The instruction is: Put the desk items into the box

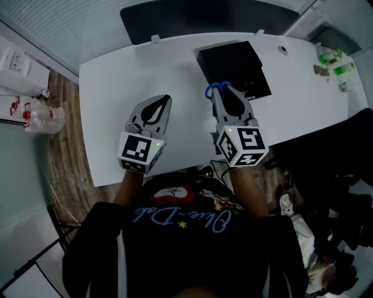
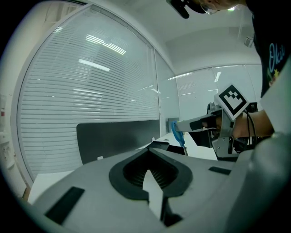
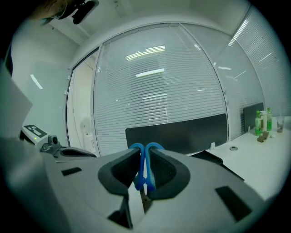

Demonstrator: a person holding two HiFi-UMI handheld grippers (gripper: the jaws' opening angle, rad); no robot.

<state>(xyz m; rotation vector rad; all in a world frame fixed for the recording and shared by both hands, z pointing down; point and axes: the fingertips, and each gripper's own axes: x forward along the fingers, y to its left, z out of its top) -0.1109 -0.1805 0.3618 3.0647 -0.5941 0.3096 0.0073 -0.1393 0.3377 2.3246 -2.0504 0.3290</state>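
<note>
A black box (image 1: 233,67) lies on the white desk (image 1: 116,87), at its far middle. My right gripper (image 1: 224,87) hovers at the box's near left corner, shut on the blue handles of a pair of scissors (image 1: 215,88). In the right gripper view the two blue loops (image 3: 144,173) are pinched between the dark pads (image 3: 166,170). My left gripper (image 1: 165,99) is over bare desk to the left of the box, its jaws together with nothing between them. In the left gripper view the scissors (image 2: 177,134) and the box (image 2: 159,145) appear ahead on the right.
A dark panel (image 1: 204,17) stands along the desk's far edge. Green bottles (image 1: 332,58) sit at the far right corner and a round grommet (image 1: 282,50) beside the box. Plastic bottles (image 1: 41,116) lie on the floor at the left. A dark chair (image 1: 338,169) is on the right.
</note>
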